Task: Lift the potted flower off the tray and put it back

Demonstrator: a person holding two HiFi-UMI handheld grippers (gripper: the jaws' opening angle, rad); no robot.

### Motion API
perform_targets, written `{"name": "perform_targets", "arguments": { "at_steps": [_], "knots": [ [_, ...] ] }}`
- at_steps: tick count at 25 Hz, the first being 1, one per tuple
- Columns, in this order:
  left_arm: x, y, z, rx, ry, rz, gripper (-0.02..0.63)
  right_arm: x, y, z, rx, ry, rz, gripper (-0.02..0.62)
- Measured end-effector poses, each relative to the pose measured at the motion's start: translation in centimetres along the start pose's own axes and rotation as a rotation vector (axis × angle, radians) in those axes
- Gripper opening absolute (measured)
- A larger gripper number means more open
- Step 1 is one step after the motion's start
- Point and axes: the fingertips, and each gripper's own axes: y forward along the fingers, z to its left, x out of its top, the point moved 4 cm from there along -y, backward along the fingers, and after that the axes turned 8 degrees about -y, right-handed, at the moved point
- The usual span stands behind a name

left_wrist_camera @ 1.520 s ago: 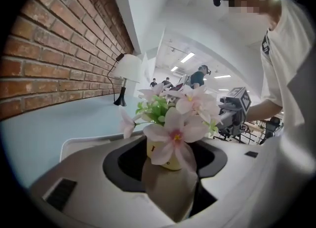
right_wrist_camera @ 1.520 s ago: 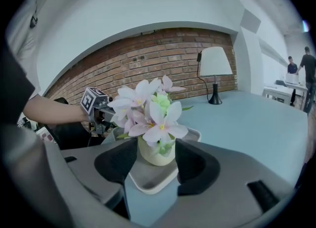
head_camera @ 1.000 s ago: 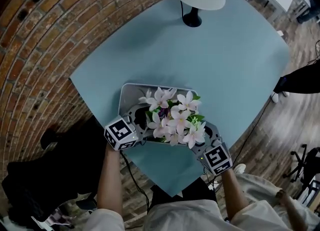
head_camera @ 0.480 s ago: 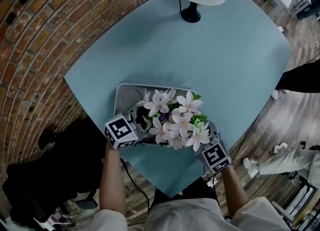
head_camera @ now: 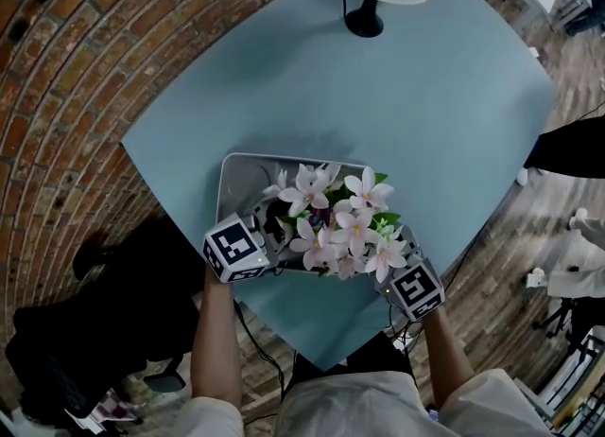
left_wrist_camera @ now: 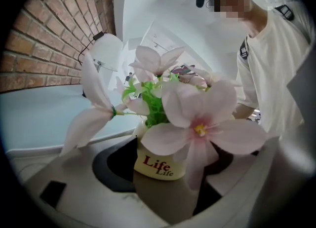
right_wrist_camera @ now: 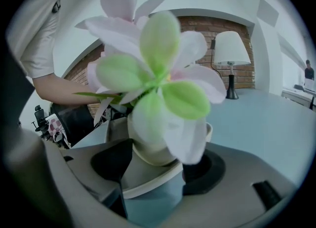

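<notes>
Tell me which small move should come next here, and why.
I would probably close both further before lifting. The pot stands between the wide jaws of the left hand-held gripper, which have just been closing, and of the right hand-held gripper; neither clearly presses it, and it seems to rest in the tray.

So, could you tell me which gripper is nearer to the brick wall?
Left. The left gripper is on the potted flower's wall side; the right gripper is on its far side, away from the brick wall.
</notes>
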Motion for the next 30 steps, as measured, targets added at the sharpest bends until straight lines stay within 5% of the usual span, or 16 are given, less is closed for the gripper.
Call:
{"name": "perform_targets", "arguments": {
  "at_steps": [11, 25, 30],
  "knots": [
    [1.4, -1.4, -0.7, 0.076, -0.032, -0.132, 0.368, 1.5, 0.3, 1.0, -0.012, 0.005, -0.048, 0.322],
    [4.8, -4.2, -7.3, 0.106, 0.008, -0.251, 0.364, 5.6, -5.2, 4.0, -0.036, -0.053, -0.163, 0.322],
    [5.6, -6.6, -13.0, 0.107, 0.048, -0.289, 0.364, 7.9, -9.1, 8.1, -0.057, -0.125, -0.175, 0.322]
  ]
}}
